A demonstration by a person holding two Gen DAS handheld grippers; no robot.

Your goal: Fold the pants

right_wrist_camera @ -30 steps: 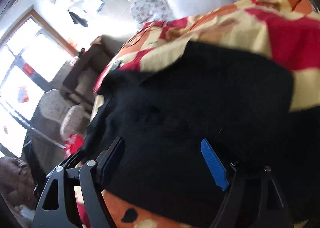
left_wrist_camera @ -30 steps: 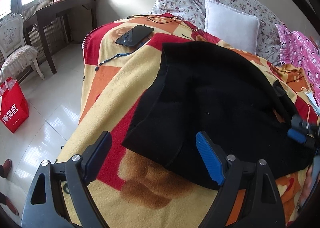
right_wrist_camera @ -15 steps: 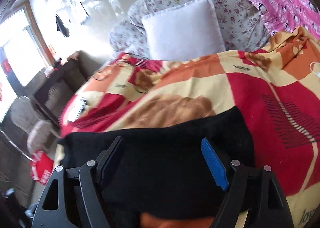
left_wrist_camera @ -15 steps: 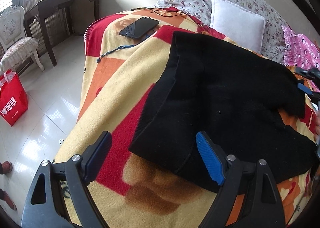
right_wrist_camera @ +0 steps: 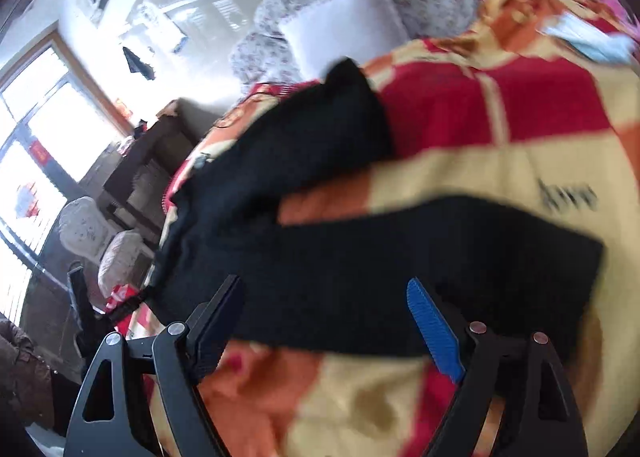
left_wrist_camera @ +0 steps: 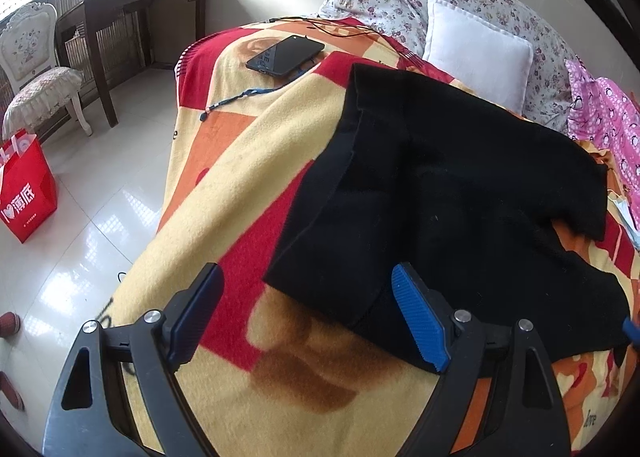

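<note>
Black pants (left_wrist_camera: 440, 193) lie spread on a patterned fleece blanket (left_wrist_camera: 248, 161) covering the bed, seen first from the left wrist. One layer is doubled over the other, its far right edge ending short of the lower layer, which suggests a fold partly made. The left gripper (left_wrist_camera: 308, 313) hovers over the near left corner of the garment with jaws spread wide, grasping nothing; its right finger (left_wrist_camera: 418, 323) appears over the black cloth, though contact cannot be confirmed. A smartphone (left_wrist_camera: 285, 55) with its cable rests far left on the blanket, well apart from the pants, and a white pillow (left_wrist_camera: 476, 57) leans at the head of the bed.

Right wrist view, blurred: the pants (right_wrist_camera: 360, 257) stretch across the blanket (right_wrist_camera: 500, 177), one dark band near and another bunched farther left, with orange blanket showing between them. The right gripper (right_wrist_camera: 324, 309) is likewise released, fingers wide, poised over the near band's edge, probably to pinch it for the next fold. The pillow (right_wrist_camera: 344, 17) stands at the far end.
</note>
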